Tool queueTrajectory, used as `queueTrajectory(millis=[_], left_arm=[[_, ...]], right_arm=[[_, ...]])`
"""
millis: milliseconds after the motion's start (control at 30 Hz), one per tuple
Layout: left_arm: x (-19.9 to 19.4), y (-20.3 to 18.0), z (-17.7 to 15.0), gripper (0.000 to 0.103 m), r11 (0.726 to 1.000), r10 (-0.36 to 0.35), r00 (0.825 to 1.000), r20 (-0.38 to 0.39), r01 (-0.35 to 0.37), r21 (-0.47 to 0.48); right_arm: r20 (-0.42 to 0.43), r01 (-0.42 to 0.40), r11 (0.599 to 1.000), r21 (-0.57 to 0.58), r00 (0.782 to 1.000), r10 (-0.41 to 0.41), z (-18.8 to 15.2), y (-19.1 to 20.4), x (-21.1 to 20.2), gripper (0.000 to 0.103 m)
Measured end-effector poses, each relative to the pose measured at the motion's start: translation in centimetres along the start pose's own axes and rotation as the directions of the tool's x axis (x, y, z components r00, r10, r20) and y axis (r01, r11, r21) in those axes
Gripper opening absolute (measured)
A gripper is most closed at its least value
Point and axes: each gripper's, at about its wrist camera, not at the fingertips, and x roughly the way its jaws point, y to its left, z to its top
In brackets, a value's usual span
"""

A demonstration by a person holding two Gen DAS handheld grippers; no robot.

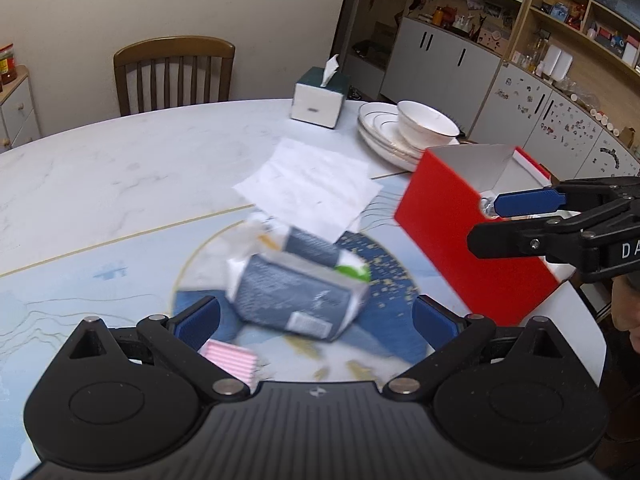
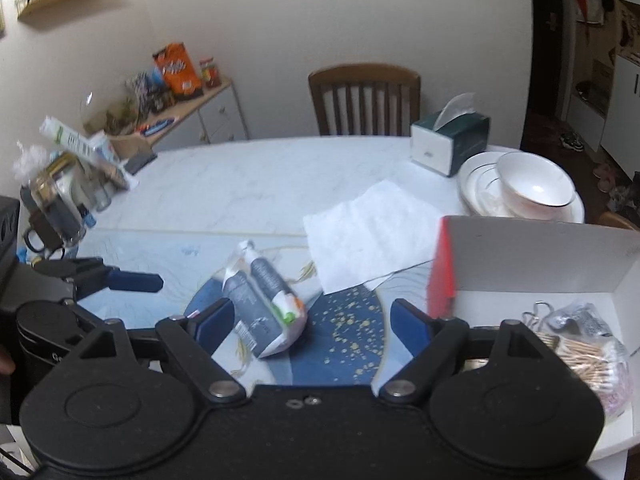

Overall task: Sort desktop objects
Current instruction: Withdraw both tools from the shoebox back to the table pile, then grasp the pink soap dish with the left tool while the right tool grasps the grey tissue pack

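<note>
Counter (image 2: 240, 184): marble-patterned top in a dining room.
Grey packet (image 2: 266, 312): lies on the counter, ahead of both grippers.
Red box (image 2: 540, 256): just right of the packet, cotton swabs (image 2: 588, 356) inside.
Left gripper (image 1: 316, 320): spread wide, empty.
Right gripper (image 2: 310, 322): spread wide, empty.

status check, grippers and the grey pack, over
Left gripper open, empty. Right gripper open, empty. Grey pack flat on table, outside red box. Nothing in the way.
</note>
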Motion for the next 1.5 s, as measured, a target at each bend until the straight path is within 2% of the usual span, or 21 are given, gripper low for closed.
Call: queueTrajectory(millis=[300,467,600,867,1100,1267,1333,1400,1500], left_arm=[[1.0,4.0,-1.6,0.103,0.997,0.002,0.999,-0.047,0.002,0.082],[2.2,5.5,-2.2,0.103,0.99,-0.024,0.997,-0.078,0.035,0.137],[3.4,6.3,-2.7,0.103,0.975,-0.074,0.991,-0.113,0.096,0.199],[4.9,7.8,-2.7,0.103,0.915,-0.183,0.968,-0.17,0.231,0.331],[5.8,8.2,-2.7,0.102,0.812,-0.259,0.934,-0.246,0.348,0.468],[6.3,8.5,-2.6,0.101,0.759,-0.285,0.915,-0.287,0.398,0.516],[6.6,8.7,-2.6,0.099,0.743,-0.288,0.908,-0.304,0.412,0.527],[6.8,8.9,-2.6,0.099,0.732,-0.286,0.909,-0.302,0.411,0.543],[7.1,9.1,-2.3,0.099,0.725,-0.3,0.905,-0.301,0.421,0.544]], right_arm=[[-0.047,0.02,0.998,-0.055,0.999,-0.023,0.8,2.5,3.3,0.085],[-0.087,0.029,0.998,-0.063,0.996,-0.034,0.8,2.8,5.2,0.085],[-0.126,0.031,0.998,-0.059,0.991,-0.038,0.8,2.9,6.8,0.085],[-0.184,0.045,0.997,-0.066,0.981,-0.057,0.8,3.3,8.6,0.085],[-0.223,0.042,0.995,-0.095,0.973,-0.062,1.3,3.7,10.1,0.085],[-0.254,0.03,0.994,-0.101,0.966,-0.055,1.6,3.8,11.6,0.084],[-0.268,0.023,0.995,-0.102,0.962,-0.049,1.7,3.8,12.1,0.083],[-0.279,0.019,0.994,-0.11,0.959,-0.05,1.8,3.9,12.5,0.083],[-0.289,0.024,0.992,-0.126,0.955,-0.06,1.8,4.1,13.2,0.083]])
